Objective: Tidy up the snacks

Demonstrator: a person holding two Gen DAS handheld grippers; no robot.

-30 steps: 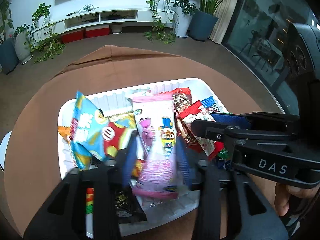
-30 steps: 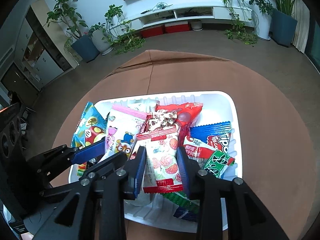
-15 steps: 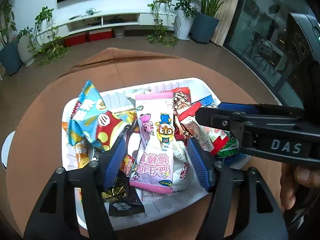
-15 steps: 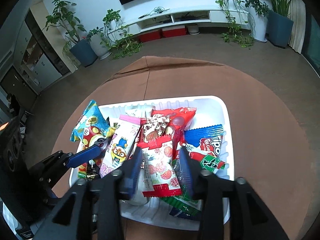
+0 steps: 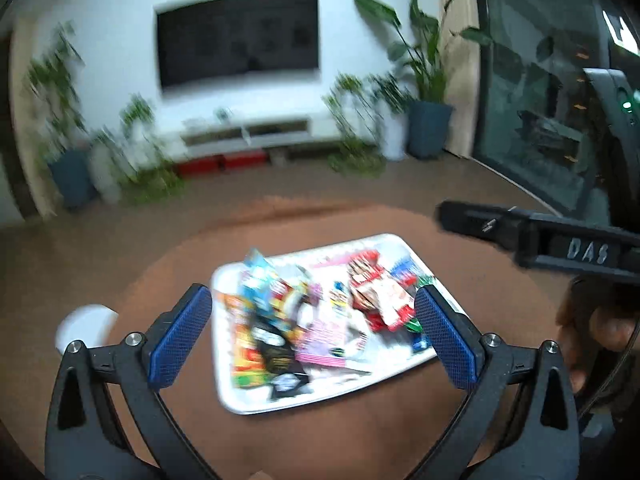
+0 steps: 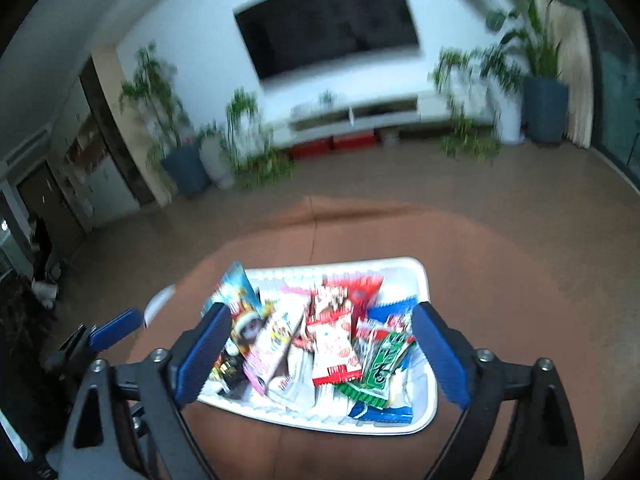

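Observation:
A white tray (image 5: 256, 402) full of snack packets sits on a round brown table; it also shows in the right wrist view (image 6: 424, 280). In it lie a pink cartoon packet (image 5: 326, 334), a red-and-white strawberry packet (image 5: 382, 298) and a blue-and-red chip bag (image 5: 262, 280). In the right wrist view I see the pink packet (image 6: 276, 336), the strawberry packet (image 6: 332, 350) and a green packet (image 6: 386, 364). My left gripper (image 5: 314, 336) is open and empty, raised above the tray. My right gripper (image 6: 320, 354) is open and empty, also above the tray.
The brown table (image 5: 360, 440) extends around the tray. A white round object (image 5: 86, 326) sits at the table's left edge. The right gripper's body (image 5: 560, 240) and a hand pass on the right. A TV wall, cabinet and potted plants stand behind.
Both grippers opened wide, letting go of the pink packet and the strawberry packet, and pulled up and back from the tray. The packets lie in the tray.

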